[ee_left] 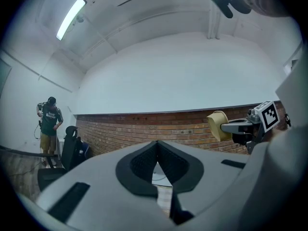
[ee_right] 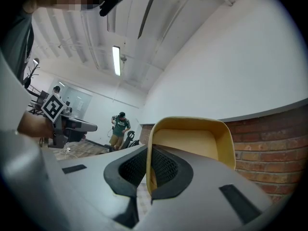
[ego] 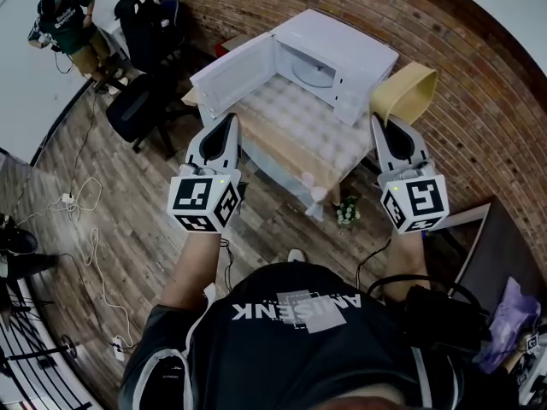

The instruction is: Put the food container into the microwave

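Note:
A white microwave [ego: 342, 54] stands on a low table [ego: 295, 156] with its door [ego: 229, 77] swung open to the left and its cavity showing. My right gripper [ego: 381, 123] is shut on the rim of a yellow food container [ego: 407, 92], held in the air to the right of the microwave. In the right gripper view the container [ee_right: 192, 146] stands on edge, its wall pinched between the pads of the right gripper [ee_right: 150, 152]. My left gripper [ego: 229, 123] hangs left of the table, level with the door, its jaws shut with nothing between them [ee_left: 157, 144].
A brick wall runs behind the microwave. A person [ego: 64, 24] stands at the far left beside dark office chairs [ego: 141, 101]. Cables [ego: 81, 220] lie across the wood floor. A small bunch of flowers [ego: 346, 212] sits below the table's front corner.

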